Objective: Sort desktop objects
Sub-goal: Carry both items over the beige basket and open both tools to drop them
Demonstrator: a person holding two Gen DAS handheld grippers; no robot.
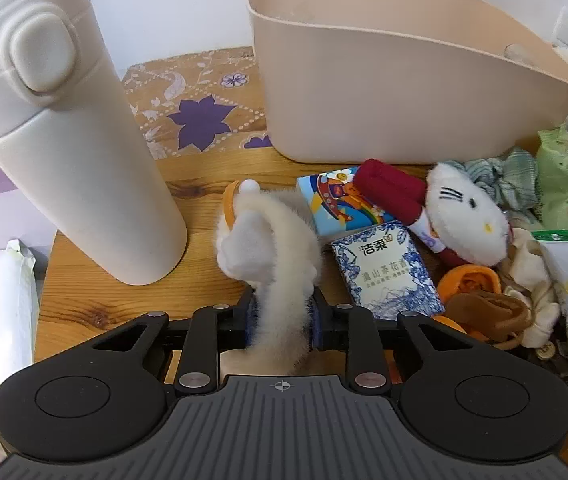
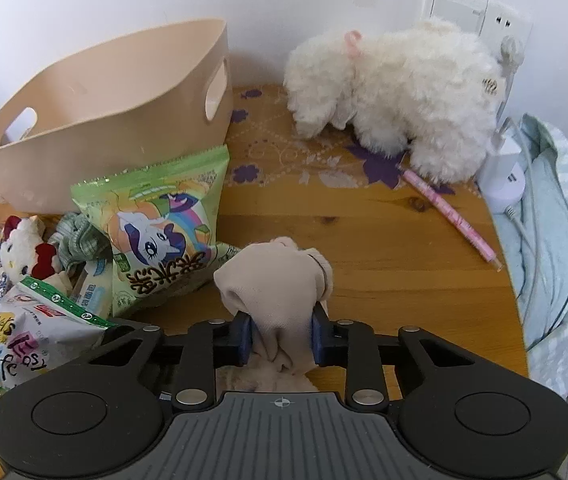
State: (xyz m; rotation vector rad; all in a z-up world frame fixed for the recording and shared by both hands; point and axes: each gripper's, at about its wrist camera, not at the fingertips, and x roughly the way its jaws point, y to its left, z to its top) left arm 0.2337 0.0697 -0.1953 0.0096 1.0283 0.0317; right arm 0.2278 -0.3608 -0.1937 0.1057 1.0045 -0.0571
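Note:
My left gripper [image 1: 281,322] is shut on a cream furry plush toy [image 1: 271,248] that lies on the wooden table. A beige plastic basket [image 1: 384,92] stands behind it. My right gripper [image 2: 281,338] is shut on a beige cloth [image 2: 275,280] above the table's front. In the right wrist view the basket [image 2: 103,108] stands at the back left, and a green snack bag [image 2: 163,220] leans in front of it.
A tall white flask [image 1: 67,128] stands left of the left gripper. Tissue packs [image 1: 388,272], a white kitten plush [image 1: 468,220] and snack bags crowd the right. A fluffy white plush [image 2: 400,96], a pink pen [image 2: 448,212] and a light blue cloth [image 2: 556,240] lie to the right.

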